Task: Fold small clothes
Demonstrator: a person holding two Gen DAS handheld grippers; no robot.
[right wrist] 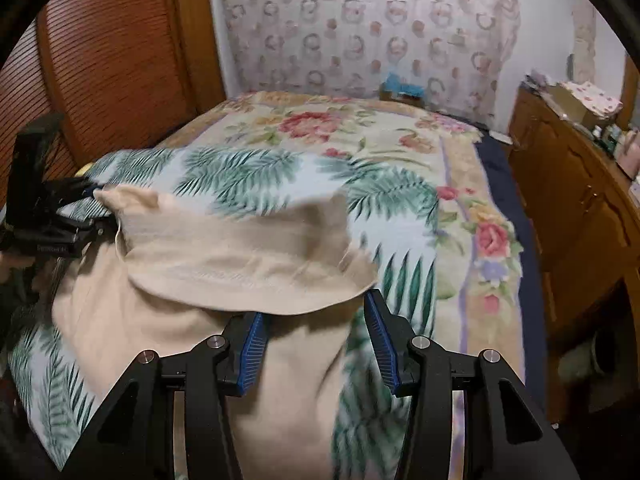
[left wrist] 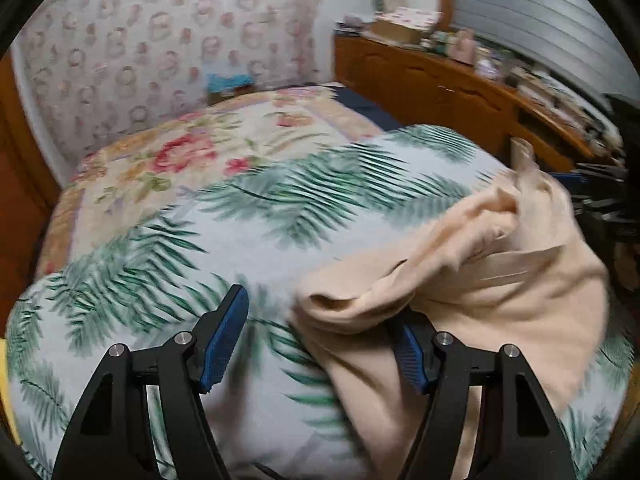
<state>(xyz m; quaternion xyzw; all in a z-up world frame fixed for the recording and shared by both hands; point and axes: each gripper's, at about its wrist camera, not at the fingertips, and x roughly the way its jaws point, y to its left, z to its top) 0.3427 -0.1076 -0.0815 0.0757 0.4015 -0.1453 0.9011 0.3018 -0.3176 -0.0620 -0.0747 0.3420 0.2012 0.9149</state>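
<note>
A beige garment point(left wrist: 480, 264) lies crumpled on the palm-leaf sheet point(left wrist: 248, 216) of the bed. My left gripper point(left wrist: 320, 320) is open; its right finger is under a fold of the garment, its left finger point(left wrist: 224, 336) is over bare sheet. In the right wrist view the same garment point(right wrist: 240, 248) is folded over on itself. My right gripper point(right wrist: 316, 320) is open, with the garment's edge draped over its left finger point(right wrist: 250, 348). The left gripper point(right wrist: 52, 216) shows at the garment's far left corner.
A floral blanket point(right wrist: 340, 128) covers the far part of the bed. A wooden dresser point(left wrist: 460, 92) with clutter stands to the right. A wooden louvred door point(right wrist: 104, 64) is to the left. A patterned curtain point(right wrist: 360, 24) hangs behind the bed.
</note>
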